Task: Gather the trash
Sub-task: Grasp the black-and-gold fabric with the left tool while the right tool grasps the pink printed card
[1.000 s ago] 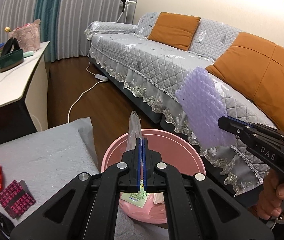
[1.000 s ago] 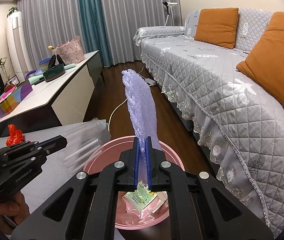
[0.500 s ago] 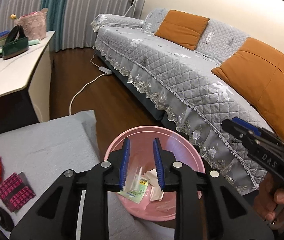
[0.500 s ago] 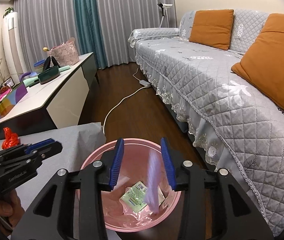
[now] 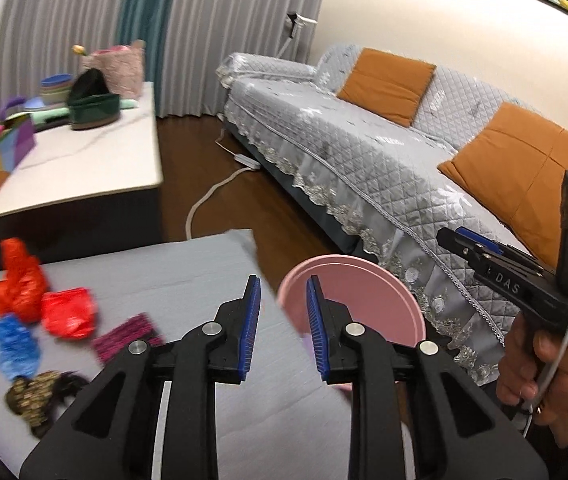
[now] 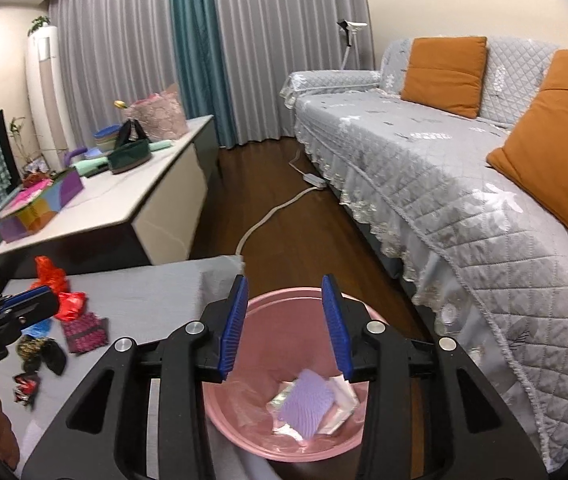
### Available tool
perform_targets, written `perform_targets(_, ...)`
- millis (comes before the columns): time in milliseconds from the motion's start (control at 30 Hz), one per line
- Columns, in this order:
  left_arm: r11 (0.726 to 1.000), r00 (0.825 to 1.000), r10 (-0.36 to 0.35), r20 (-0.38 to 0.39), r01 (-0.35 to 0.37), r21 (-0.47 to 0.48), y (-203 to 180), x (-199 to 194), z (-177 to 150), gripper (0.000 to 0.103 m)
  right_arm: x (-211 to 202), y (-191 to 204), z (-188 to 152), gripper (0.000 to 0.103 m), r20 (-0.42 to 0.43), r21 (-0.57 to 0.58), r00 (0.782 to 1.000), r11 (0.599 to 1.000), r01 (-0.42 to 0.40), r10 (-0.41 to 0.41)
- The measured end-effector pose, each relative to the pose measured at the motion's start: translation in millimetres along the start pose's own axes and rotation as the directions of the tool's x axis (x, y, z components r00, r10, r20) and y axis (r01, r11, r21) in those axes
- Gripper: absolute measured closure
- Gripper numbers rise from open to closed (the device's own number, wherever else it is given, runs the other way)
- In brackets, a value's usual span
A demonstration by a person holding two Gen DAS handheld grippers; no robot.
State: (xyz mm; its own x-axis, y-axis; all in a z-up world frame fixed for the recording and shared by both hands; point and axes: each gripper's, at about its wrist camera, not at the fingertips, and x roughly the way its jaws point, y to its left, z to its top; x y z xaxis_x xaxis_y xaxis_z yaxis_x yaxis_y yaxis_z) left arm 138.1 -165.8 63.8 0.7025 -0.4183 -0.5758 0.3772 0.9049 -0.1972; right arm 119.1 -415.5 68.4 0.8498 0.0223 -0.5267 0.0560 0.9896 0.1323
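Right hand-held gripper (image 5: 450,236) marked "DAS"

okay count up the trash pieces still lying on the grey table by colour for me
Red: 2, a crumpled bag and a second bag
Blue: 1, a crumpled bag
Magenta patterned: 1, a flat packet
Dark gold-speckled: 1, a wrapper
Red-and-black: 1, a small wrapper
Total: 6

We see a grey cloth-covered surface (image 5: 172,280) carrying crumpled red plastic bags (image 5: 40,300), a blue crumpled bag (image 5: 12,344), a magenta patterned packet (image 5: 128,336) and a dark gold-speckled wrapper (image 5: 40,396).
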Motion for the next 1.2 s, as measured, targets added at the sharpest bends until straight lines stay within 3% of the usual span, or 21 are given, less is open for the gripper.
perform_targets(167,0.998,0.997,0.061,0.043,-0.059,-0.031,44.0,-52.2,-6.6,0.079,-6.5,30.6,-0.4,0.075,0.012,-0.009,0.996,0.996,-0.092,0.092)
perform_targets(333,0.986,0.986,0.148,0.077,-0.142,-0.086,95.4,-100.1,-10.5,0.079,-6.2,72.6,-5.8,0.076,0.007,-0.064,0.986,0.984,-0.166,0.167)
perform_targets(500,0.957,0.962,0.248,0.111,-0.226,-0.179,144.6,-133.8,-30.2,0.079,0.9,115.8,-12.6,0.076,-0.016,-0.117,0.970,0.963,-0.243,0.242)
perform_targets(667,0.924,0.951,0.302,0.068,-0.275,-0.267,178.8,-129.8,-62.8,0.079,13.5,154.0,-24.9,0.076,-0.055,-0.167,0.954,0.939,-0.299,0.294)
perform_targets(1000,0.929,0.956,0.293,-0.008,-0.286,-0.236,194.7,-102.4,-94.3,0.079,60.6,209.6,-45.1,0.076,-0.158,-0.223,0.935,0.911,-0.348,0.319)
perform_targets(1100,0.928,0.958,0.284,-0.023,-0.281,-0.244,198.8,-92.4,-96.1,0.079,76.3,222.1,-50.8,0.065,-0.189,-0.238,0.931,0.906,-0.351,0.311)
perform_targets(1167,0.926,0.958,0.283,-0.046,-0.286,-0.247,202.0,-83.2,-98.4,0.078,86.0,227.7,-53.6,0.045,-0.207,-0.236,0.928,0.905,-0.354,0.309)
perform_targets(1200,0.925,0.959,0.279,-0.060,-0.284,-0.251,204.2,-78.4,-100.0,0.070,91.6,230.4,-55.5,0.042,-0.219,-0.235,0.925,0.903,-0.360,0.311)
